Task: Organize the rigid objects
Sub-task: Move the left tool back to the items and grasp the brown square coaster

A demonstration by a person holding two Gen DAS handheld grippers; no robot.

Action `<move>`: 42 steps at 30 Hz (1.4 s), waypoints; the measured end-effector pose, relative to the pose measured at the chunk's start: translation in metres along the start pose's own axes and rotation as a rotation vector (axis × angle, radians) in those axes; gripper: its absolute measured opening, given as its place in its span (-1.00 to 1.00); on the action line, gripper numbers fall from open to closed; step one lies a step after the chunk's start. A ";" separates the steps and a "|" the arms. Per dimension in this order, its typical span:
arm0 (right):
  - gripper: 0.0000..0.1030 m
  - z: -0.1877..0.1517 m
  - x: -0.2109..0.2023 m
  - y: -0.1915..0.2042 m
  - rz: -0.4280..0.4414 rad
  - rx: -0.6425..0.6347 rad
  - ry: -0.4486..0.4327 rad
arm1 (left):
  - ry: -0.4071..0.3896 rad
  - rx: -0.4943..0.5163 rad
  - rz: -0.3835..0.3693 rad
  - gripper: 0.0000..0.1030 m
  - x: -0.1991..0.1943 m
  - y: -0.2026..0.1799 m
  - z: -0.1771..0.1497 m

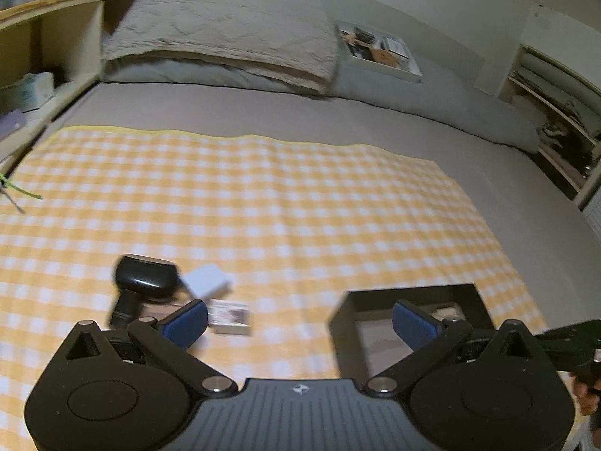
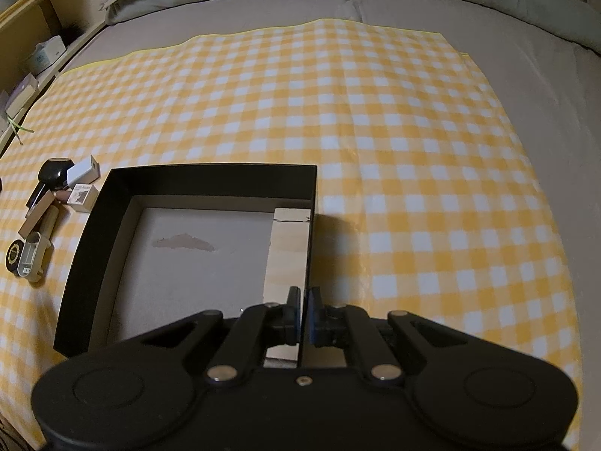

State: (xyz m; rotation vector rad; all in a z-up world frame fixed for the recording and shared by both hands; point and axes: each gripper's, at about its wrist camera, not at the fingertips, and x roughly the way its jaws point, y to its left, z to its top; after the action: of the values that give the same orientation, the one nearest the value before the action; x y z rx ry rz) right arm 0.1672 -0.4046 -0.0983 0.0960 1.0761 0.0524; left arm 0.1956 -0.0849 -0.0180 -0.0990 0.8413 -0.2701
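With one pale wooden block (image 2: 289, 248) already lying along the right wall of the black box (image 2: 210, 176), the small items (image 2: 56, 195) at far left remain unsorted; left gripper (image 1: 300, 319) jaws spread empty, right gripper (image 2: 303, 308) jaws pinching the box's right wall.

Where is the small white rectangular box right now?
In the right wrist view the white box lies at far left on the checked cloth, beside the round black object, left of the black tray.
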 end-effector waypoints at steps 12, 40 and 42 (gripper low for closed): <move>-0.92 -0.003 -0.005 0.001 -0.003 0.005 -0.008 | 0.066 -0.009 0.114 1.00 0.021 0.082 -0.004; -0.87 0.004 0.007 0.003 -0.014 -0.013 0.029 | 0.304 -0.215 -0.078 1.00 0.103 0.138 -0.009; -0.83 0.004 0.009 0.005 -0.017 -0.022 0.030 | 0.302 -0.242 -0.093 1.00 0.102 0.138 -0.007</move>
State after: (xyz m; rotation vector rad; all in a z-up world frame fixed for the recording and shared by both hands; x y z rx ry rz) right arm 0.1747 -0.3992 -0.1036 0.0667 1.1057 0.0507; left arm 0.2819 0.0197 -0.1228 -0.3301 1.1695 -0.2734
